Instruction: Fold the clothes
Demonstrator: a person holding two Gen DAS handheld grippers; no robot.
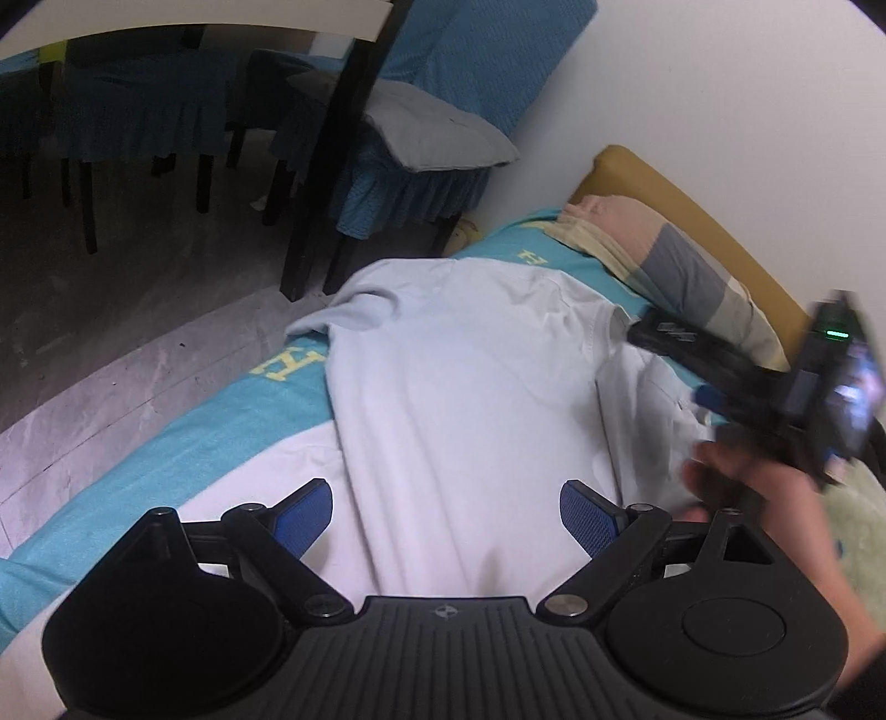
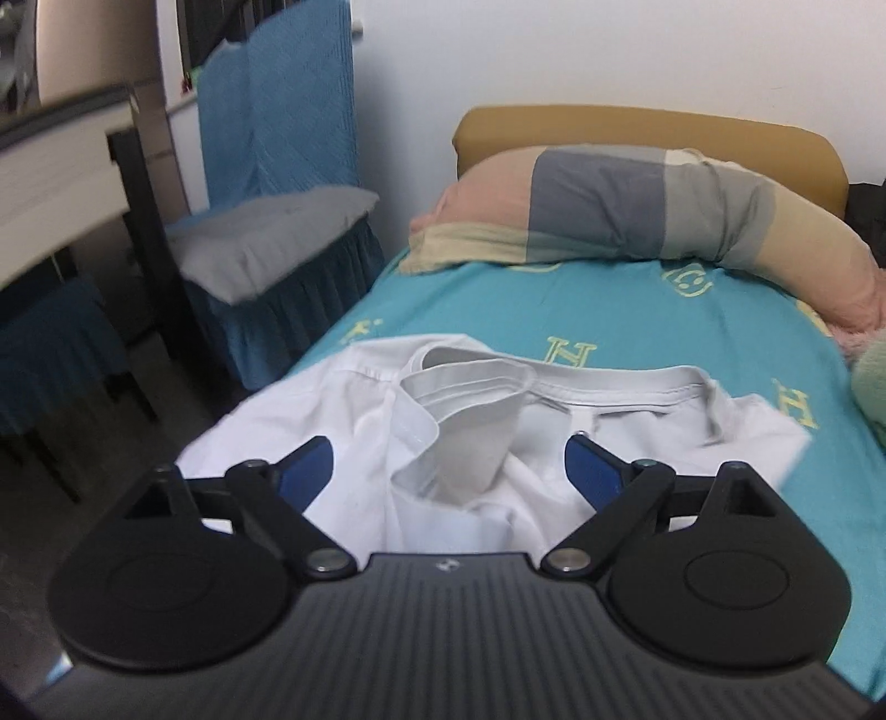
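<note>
A white shirt (image 2: 459, 443) was spread on the turquoise bed sheet (image 2: 609, 310), its collar turned toward the striped pillow (image 2: 637, 210). The left gripper (image 1: 446, 512) was held above the shirt with jaws wide apart, nothing clamped. The right gripper (image 2: 448, 471) was also seen with jaws apart over the collar, nothing pressed between them.

A bed (image 2: 498, 310) with a turquoise sheet printed in yellow stands against a white wall (image 2: 554, 50), an ochre headboard (image 2: 637, 124) at its far edge. A striped pillow (image 2: 637, 210) lies along the headboard. Beside the bed's left edge stands a blue-covered chair (image 2: 277, 111) with a grey cushion (image 2: 271, 243). The floor (image 1: 111, 376) is grey stone.
</note>
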